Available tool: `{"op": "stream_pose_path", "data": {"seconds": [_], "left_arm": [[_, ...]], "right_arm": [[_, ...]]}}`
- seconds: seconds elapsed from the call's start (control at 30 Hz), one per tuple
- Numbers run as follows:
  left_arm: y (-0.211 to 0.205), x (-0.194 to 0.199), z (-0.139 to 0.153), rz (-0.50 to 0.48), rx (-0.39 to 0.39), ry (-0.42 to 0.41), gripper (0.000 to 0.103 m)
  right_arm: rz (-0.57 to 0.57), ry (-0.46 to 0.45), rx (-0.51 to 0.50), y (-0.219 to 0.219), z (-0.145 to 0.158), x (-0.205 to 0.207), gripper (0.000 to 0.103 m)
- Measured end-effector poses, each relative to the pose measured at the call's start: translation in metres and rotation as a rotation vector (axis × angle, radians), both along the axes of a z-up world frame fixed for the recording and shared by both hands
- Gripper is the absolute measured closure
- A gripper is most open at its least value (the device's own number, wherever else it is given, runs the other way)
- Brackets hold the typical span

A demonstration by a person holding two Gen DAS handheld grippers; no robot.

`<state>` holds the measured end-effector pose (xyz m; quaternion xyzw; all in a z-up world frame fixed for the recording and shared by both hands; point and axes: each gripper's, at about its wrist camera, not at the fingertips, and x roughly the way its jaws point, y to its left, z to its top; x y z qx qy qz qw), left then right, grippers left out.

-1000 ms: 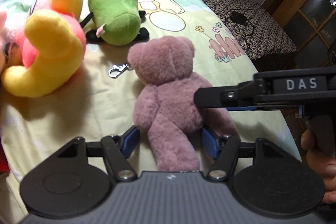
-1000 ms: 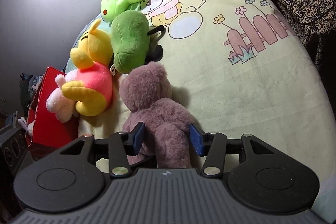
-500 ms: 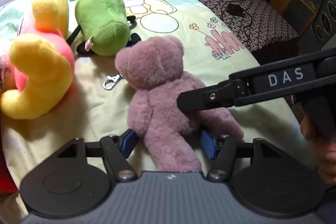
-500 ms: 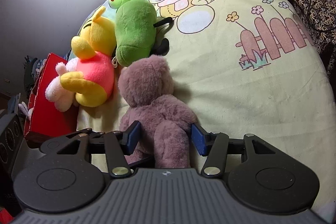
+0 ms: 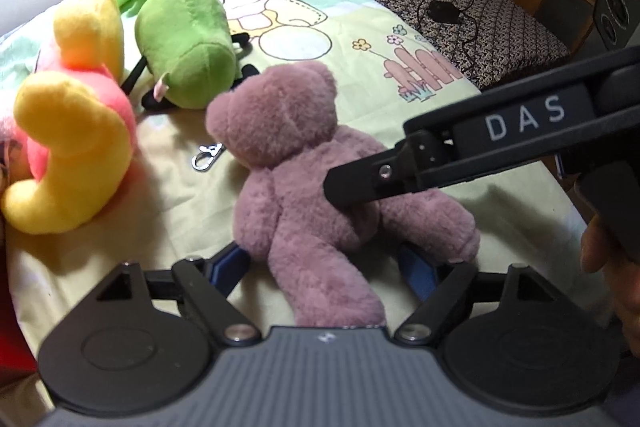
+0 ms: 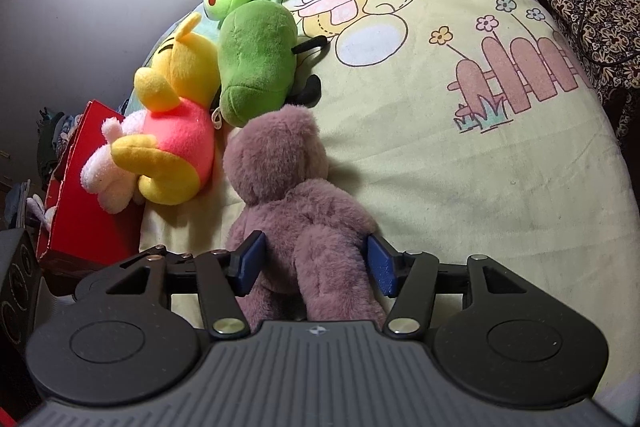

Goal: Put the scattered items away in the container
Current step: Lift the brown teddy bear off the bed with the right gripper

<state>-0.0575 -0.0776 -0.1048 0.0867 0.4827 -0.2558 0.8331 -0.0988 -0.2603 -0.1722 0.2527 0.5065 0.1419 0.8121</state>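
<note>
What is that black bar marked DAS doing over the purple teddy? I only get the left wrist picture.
Observer: That is the right gripper. Its own camera shows a blue pad on each side of the purple teddy, low on its body. Its jaws have just been opening, with the teddy between them.
Operator: Where are the toys meant to go?
Observer: A red box stands at the bed's edge, just left of the yellow toy.
Operator: Is anything tucked behind that yellow one?
Observer: Yes, a white plush lies against it, on the side next to the red box.
</note>
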Motion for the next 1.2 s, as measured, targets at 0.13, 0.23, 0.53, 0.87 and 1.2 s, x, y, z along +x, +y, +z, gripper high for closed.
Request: {"op": "stream_pose_path", "data": {"seconds": [0.13, 0.23, 0.53, 0.87, 1.2], "left_arm": [[0.0, -0.003, 0.0, 0.011, 0.004, -0.021, 0.03], [0.002, -0.004, 0.002, 0.017, 0.015, -0.03, 0.041], [0.007, -0.012, 0.013, 0.031, -0.015, -0.043, 0.05], [0.021, -0.022, 0.02, 0.055, -0.075, -0.019, 0.05], [0.03, -0.035, 0.053, 0.08, -0.088, -0.134, 0.05]], "right_arm": [[-0.025, -0.001, 0.03, 0.003, -0.001, -0.005, 0.052], [-0.031, -0.005, 0.04, 0.004, 0.001, -0.011, 0.054], [-0.07, -0.022, 0.091, 0.001, 0.01, -0.028, 0.06], [-0.055, -0.046, 0.107, 0.007, 0.017, -0.047, 0.063], [-0.059, -0.173, 0.147, 0.011, 0.04, -0.056, 0.064]]}}
